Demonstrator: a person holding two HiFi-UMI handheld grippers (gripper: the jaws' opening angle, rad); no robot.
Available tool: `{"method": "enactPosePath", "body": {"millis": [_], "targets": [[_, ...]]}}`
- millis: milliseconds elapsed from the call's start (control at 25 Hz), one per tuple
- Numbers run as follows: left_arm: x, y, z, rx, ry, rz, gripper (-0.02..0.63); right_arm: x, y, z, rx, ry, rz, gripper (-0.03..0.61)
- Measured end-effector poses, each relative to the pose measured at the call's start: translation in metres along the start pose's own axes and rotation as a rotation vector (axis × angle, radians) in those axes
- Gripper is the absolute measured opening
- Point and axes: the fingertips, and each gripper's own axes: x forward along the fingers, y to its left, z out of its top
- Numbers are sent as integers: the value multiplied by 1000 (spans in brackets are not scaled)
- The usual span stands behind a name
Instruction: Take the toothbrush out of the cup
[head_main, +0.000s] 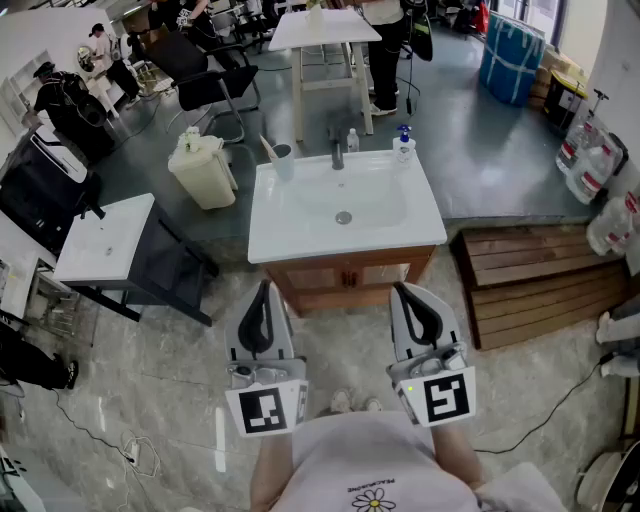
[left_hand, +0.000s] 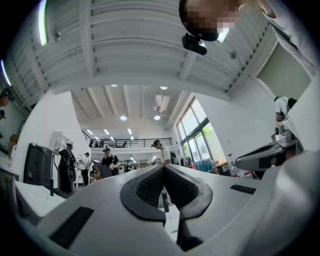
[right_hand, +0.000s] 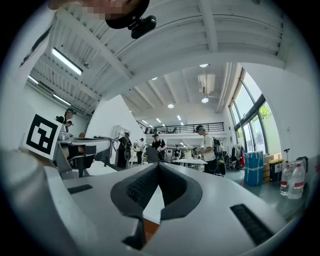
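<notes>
The left tool (head_main: 266, 288) is held over the floor just short of the near edge of a white desk (head_main: 290, 235). Its jaws are clenched tip to tip and grasp nothing; its own view shows only the room beyond the tips. Well ahead of this tool, a touch to its right, a cup (head_main: 284, 163) stands at the desk's far left corner. The toothbrush (head_main: 268, 149) is in the cup and leans out to the left, well apart from both tools.

A basin (head_main: 345, 205) is sunk into the desk ahead of the gap between the two tools, with a tap (head_main: 338, 156) at its far rim. A small clear bottle (head_main: 352, 140) stands just right of the tap. Below the desk's top is a wooden cabinet (head_main: 345, 275).

The right tool (head_main: 403, 290) is level with the left one and also just short of the desk's edge. Its jaws are clenched on nothing. Far ahead of it, at the desk's far right corner, stands a pump bottle (head_main: 404, 146). From this tool the cup lies ahead and off to the left.
</notes>
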Motion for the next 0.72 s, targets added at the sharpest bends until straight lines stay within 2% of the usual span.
{"method": "enactPosePath", "body": {"millis": [80, 320, 560, 720], "targets": [[2, -5, 2, 26, -17, -1, 15, -1, -6, -2, -3, 1, 0, 11], [0, -25, 2, 16, 2, 4, 15, -12, -19, -10, -3, 15, 9, 11], [-10, -39, -1, 66, 3, 26, 15, -31, -29, -28, 52, 53, 20, 11], [-10, -45, -6, 86, 3, 24, 15, -33, -35, -34, 39, 51, 19, 11]]}}
